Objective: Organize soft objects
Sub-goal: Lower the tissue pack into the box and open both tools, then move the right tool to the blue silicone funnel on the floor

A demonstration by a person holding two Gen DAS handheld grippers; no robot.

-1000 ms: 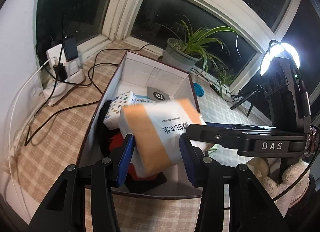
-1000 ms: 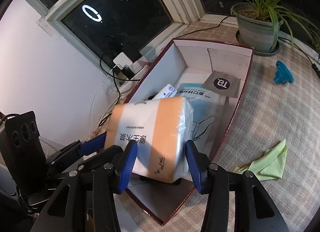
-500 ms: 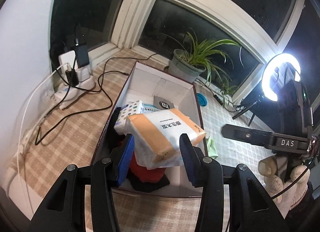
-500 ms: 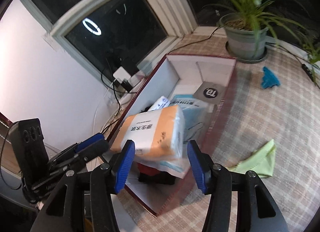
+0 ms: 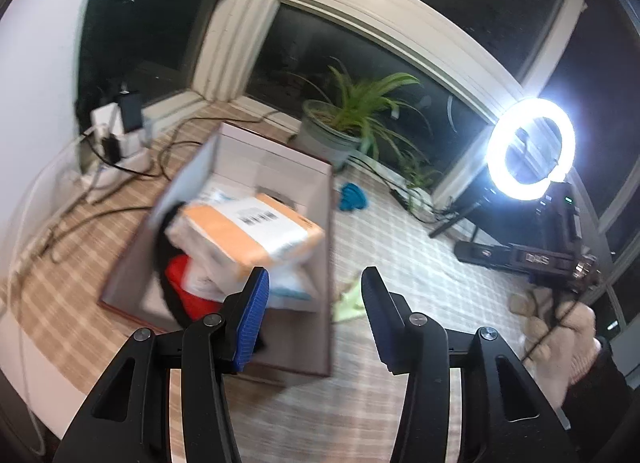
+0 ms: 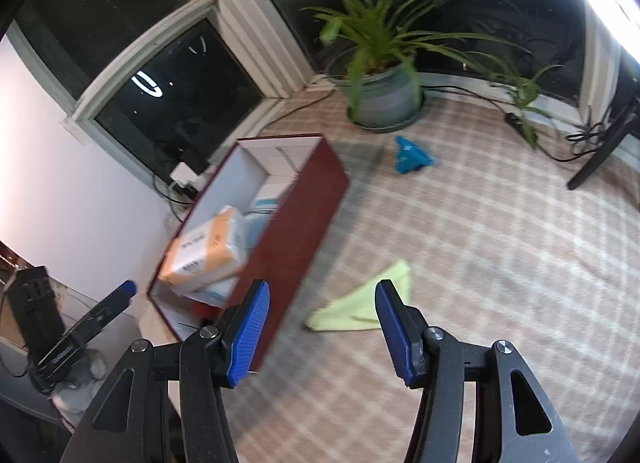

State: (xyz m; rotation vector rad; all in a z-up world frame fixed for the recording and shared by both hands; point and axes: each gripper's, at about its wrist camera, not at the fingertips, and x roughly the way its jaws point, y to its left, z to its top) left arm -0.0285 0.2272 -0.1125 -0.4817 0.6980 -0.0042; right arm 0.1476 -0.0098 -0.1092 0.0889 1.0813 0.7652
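Observation:
An orange-and-white tissue pack lies tilted on top of other soft items in the dark red box, over something red. My left gripper hangs above the box's near right corner; its jaws are opening and nothing is between them. Over the checked cloth, my right gripper is open and empty, just short of a yellow-green cloth lying flat beside the box. A blue soft item lies farther back.
A potted plant stands by the window behind the box. Chargers and cables lie to the left of the box. A ring light on a stand glares at the right. A gloved hand holds the other gripper.
Both grippers let go of the tissue pack and drew back; it now rests in the box. The right gripper swung right, over the green cloth.

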